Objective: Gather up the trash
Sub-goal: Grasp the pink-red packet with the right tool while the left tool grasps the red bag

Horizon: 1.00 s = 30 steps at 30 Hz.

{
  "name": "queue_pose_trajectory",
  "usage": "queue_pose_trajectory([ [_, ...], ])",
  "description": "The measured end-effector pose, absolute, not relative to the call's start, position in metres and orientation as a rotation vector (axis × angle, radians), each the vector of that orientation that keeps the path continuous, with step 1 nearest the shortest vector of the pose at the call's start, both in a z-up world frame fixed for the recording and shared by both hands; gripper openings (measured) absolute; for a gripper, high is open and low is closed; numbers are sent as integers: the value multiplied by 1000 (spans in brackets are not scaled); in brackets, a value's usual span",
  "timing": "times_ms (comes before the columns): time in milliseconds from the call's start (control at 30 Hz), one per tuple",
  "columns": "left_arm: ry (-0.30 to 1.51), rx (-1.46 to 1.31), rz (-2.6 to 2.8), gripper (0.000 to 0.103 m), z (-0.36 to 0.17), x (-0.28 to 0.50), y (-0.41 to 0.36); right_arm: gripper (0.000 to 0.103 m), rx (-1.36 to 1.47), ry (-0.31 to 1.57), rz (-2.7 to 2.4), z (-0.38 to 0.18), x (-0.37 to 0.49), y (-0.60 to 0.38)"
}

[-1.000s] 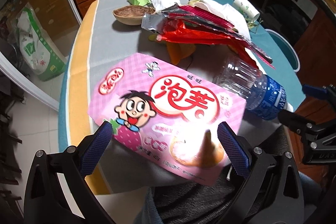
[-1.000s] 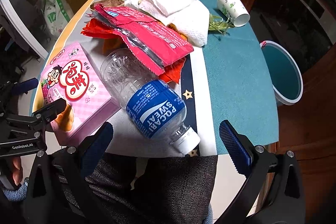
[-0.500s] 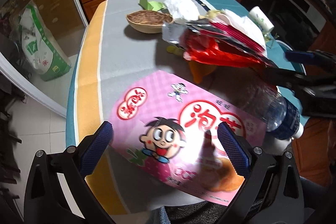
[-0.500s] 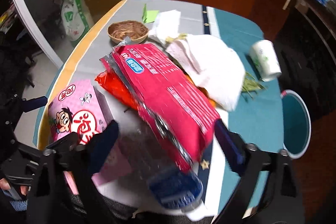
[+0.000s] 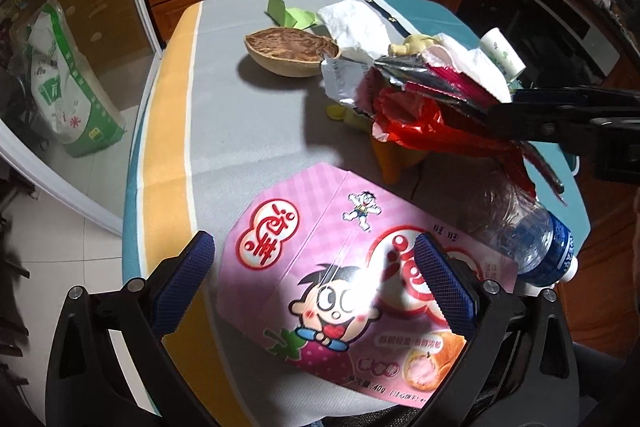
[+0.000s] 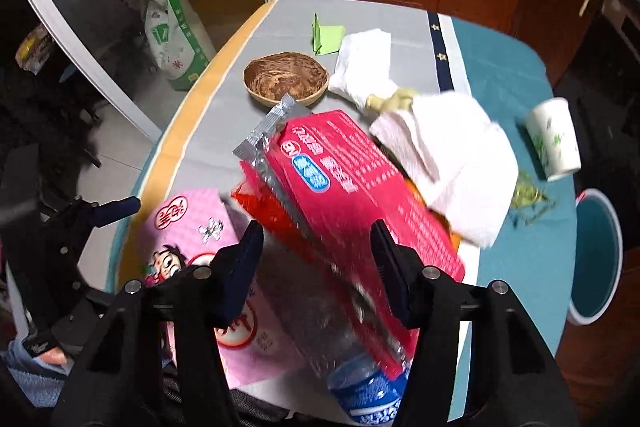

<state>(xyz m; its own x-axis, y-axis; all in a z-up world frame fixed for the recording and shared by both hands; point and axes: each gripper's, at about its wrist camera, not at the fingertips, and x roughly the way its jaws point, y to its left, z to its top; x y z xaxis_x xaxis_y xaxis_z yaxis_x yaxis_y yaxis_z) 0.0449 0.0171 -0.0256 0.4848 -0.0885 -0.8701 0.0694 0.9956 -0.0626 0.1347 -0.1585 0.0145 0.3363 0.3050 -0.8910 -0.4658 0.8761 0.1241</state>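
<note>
Left hand-held gripper (image 5: pixel 314 277): jaws stood wide apart and empty, hovering over the near end of the pink snack box (image 5: pixel 344 267) at the bench's near edge.
Right hand-held gripper (image 6: pixel 316 263): jaws were closing, the red snack wrapper (image 6: pixel 352 199) between them; pads not yet seen pressing on it.
Bottle (image 6: pixel 352 359): clear, blue-labelled, lying under the wrapper's near end, cap towards the person.
Key relation: the wrapper ran lengthwise from the right jaws up and away to the left, its silver end towards the brown bowl (image 6: pixel 286 77); the right hand was much the nearer.
Bin (image 6: pixel 596 255): teal, beside the bench's right edge, well apart from the wrapper.
Change: a second ago the right jaws gaped over the bottle; now they had swung up onto the wrapper and half narrowed.
</note>
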Motion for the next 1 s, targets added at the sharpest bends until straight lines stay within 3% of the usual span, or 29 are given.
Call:
queue_pose_trajectory([
  [333,1037,-2,-149,100,-19,52,13,52,-222,1194,450,-20,148,-149],
  [433,1029,11,-158,100,-19,54,11,10,-189,1173,486,-14,146,-150],
  [800,1095,-52,-333,100,-20,75,-13,6,15,1046,485,46,142,-200],
  [1000,1119,-104,-439,100,-21,88,-48,6,75,1040,491,47,135,-232],
])
